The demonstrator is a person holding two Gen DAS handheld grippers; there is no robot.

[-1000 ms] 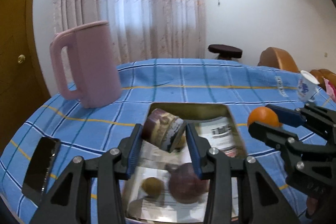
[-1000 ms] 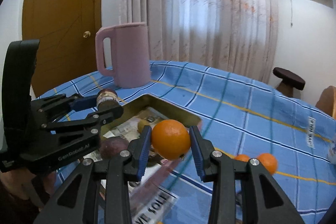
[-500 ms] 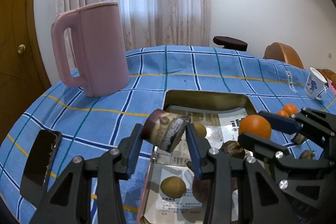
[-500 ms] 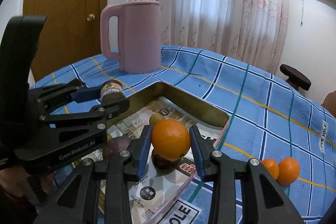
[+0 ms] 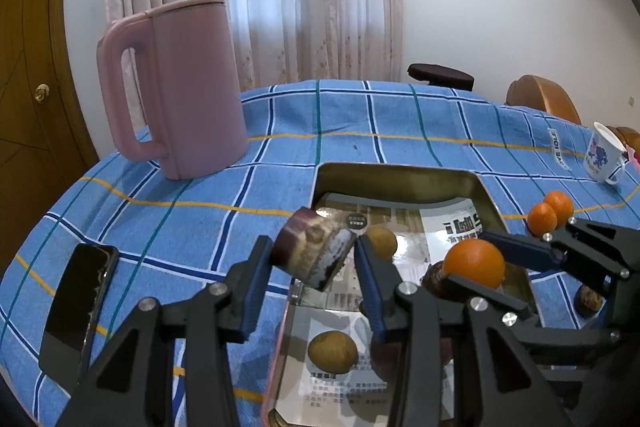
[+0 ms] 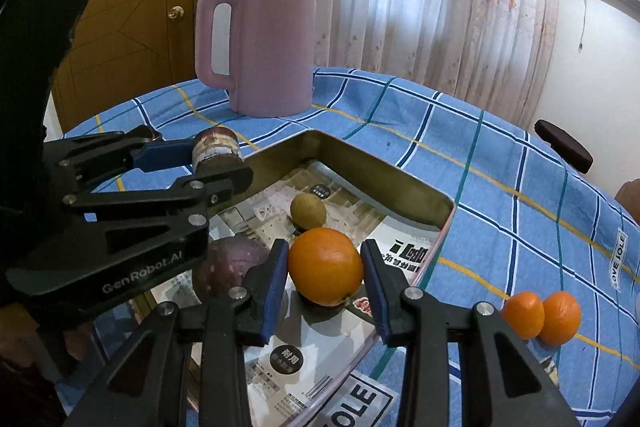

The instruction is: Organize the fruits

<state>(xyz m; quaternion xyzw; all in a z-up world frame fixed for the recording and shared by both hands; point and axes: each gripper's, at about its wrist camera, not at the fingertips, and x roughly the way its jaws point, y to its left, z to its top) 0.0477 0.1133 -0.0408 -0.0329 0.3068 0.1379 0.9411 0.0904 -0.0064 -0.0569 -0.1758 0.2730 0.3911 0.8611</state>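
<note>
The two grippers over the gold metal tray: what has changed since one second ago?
Both have come lower and nearer over the gold metal tray, so its fruits look closer. Unchanged: the left gripper stays shut on the purple-and-cream cut piece, the right gripper on the round orange. The pink jug has not moved.

My tongs: left gripper [image 5: 314, 253] and right gripper [image 6: 324, 273], matt black plastic, blue pads, bright metal screws. Orange [image 6: 325, 271]: dimpled, faintly shiny peel. Tray [image 6: 360, 169]: dull brassy metal walls, glossy mirror-like floor. Tablecloth [image 5: 360, 123]: matt woven checked cloth. Jug [image 5: 188, 87]: smooth matt pink plastic. Phone [image 5: 78, 301]: glossy black glass.
</note>
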